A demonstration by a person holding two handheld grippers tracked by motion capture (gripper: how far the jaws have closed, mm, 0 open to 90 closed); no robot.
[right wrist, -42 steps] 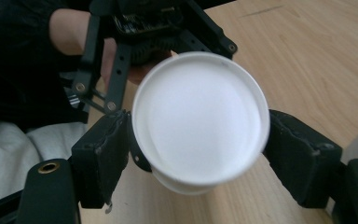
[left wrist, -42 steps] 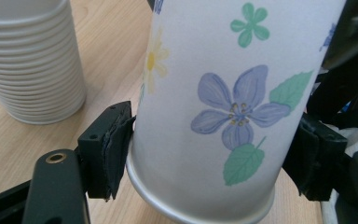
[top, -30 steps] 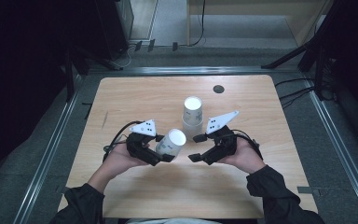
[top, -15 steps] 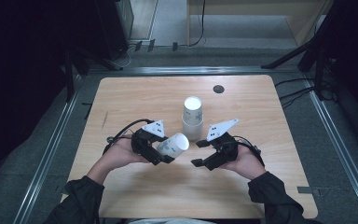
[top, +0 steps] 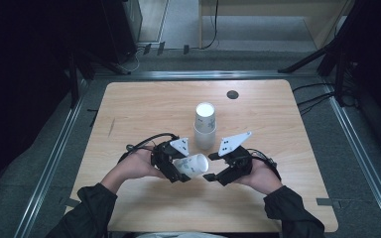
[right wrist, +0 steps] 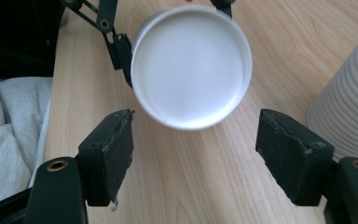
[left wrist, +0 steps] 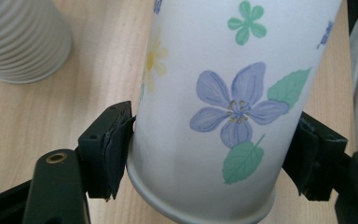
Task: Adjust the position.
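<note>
Currently flowered cup [top: 192,164] is clamped sideways in left gripper [top: 178,168], just above table [top: 144,109], its base faced toward right gripper [top: 213,174], whose jaws are spread, nothing held.

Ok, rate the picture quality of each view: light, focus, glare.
High view: the wooden table is evenly lit, the surroundings fall into near black, and detail is soft. Left gripper view: the flowered paper cup is sharp and bright, without glare; the ribbed cup beside it is slightly soft. Right gripper view: the cup's white base is nearly washed out; the wood grain is crisp.
</note>
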